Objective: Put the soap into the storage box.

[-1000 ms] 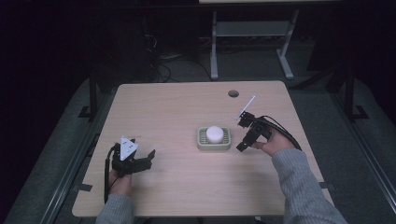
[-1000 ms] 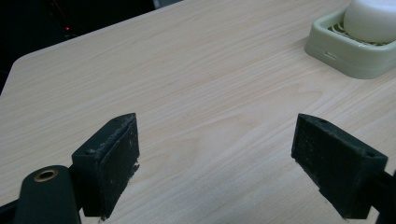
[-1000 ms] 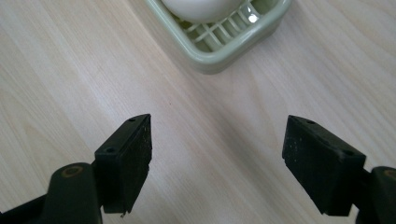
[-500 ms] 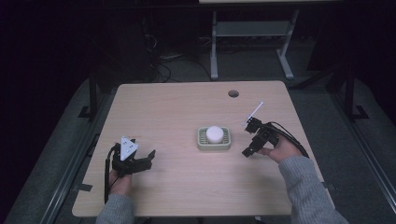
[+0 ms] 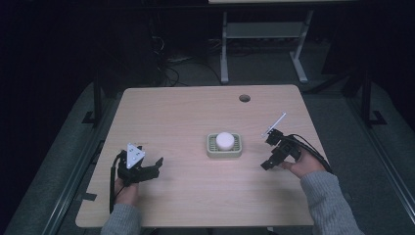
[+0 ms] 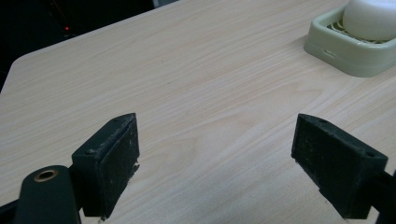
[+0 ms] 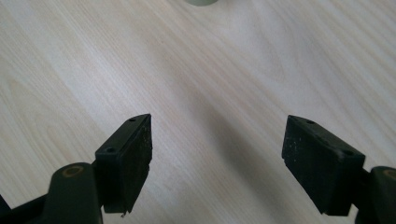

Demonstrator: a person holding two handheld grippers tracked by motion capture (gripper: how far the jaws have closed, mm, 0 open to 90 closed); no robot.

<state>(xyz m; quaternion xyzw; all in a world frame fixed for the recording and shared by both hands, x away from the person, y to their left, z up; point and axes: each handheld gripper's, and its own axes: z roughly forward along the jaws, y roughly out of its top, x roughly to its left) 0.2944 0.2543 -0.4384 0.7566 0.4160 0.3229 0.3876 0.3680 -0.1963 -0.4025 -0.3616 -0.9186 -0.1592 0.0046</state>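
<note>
The soap [image 5: 224, 140] sits in its dish [image 5: 211, 149] near the middle of the tabletop [image 5: 195, 112], and everything else is best placed from that dish. It is a rounded white bar and looks smooth, so expect it to be slippery and fairly light; the dish looks like stiff plastic with a slatted floor and low walls. Take the bar across its middle, where the sides rise above the dish rim, and squeeze gently so it does not squirt out.

Your right gripper [image 5: 268, 165] is just to the right of the dish, its jaws spread wide over bare wood with nothing between them. Your left gripper [image 5: 157, 165] lies well to the left of the dish, jaws likewise released and empty.

There is open tabletop on every side of the dish. The round cable hole [image 5: 244, 98] lies beyond the dish, toward the far edge. The right edge is close behind your right hand [image 5: 302, 165], so mind it when you draw back.
</note>
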